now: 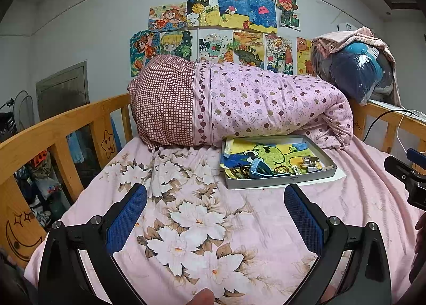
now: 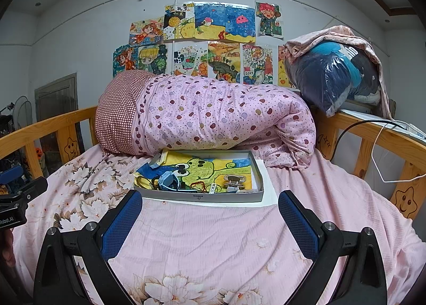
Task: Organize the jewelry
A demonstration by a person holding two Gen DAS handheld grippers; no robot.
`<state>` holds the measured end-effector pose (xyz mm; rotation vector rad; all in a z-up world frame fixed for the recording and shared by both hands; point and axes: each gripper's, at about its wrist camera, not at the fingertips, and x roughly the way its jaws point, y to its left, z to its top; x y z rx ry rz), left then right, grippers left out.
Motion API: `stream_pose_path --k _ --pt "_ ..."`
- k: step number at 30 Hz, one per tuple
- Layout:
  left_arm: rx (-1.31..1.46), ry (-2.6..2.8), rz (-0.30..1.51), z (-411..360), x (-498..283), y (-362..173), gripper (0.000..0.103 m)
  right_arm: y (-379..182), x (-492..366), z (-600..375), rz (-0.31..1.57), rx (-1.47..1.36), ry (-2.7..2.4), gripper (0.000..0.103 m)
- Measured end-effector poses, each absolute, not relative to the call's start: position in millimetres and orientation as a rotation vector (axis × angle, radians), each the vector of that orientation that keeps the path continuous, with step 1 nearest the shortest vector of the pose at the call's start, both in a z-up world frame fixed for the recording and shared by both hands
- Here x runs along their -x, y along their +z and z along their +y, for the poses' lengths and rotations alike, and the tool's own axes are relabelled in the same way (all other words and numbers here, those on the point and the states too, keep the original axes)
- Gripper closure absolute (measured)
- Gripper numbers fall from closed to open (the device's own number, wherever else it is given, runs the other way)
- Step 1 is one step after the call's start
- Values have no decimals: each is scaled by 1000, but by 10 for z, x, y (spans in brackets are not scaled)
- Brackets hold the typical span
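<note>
A shallow grey box [image 2: 202,197] lies on the pink bed, lined with a green-and-yellow drawing. At its near side lie a blue watch [image 2: 168,182], dark beads [image 2: 154,182], thin red and gold bracelets [image 2: 199,186], a white chain [image 2: 212,188] and a metal hair clip [image 2: 234,182]. The box [image 1: 279,181] also shows in the left wrist view, ahead and right, with the blue watch [image 1: 257,168] and clip [image 1: 310,162]. My left gripper [image 1: 215,218] is open and empty above the floral sheet. My right gripper [image 2: 210,221] is open and empty just short of the box.
A rolled pink quilt [image 2: 213,116] lies right behind the box. Wooden bed rails [image 2: 378,134] run along both sides. A plastic-wrapped bundle [image 2: 335,78] sits at the back right. A black cable [image 2: 346,129] and a white cable [image 2: 378,156] hang over the right rail.
</note>
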<state>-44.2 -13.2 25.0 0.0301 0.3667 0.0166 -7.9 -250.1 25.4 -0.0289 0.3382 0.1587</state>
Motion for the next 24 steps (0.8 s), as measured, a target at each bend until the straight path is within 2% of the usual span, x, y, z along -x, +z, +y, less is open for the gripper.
stream_pose_path --k 24 --pt "-41 21 372 -103 447 260 2 258 91 -2507 339 27 158 0"
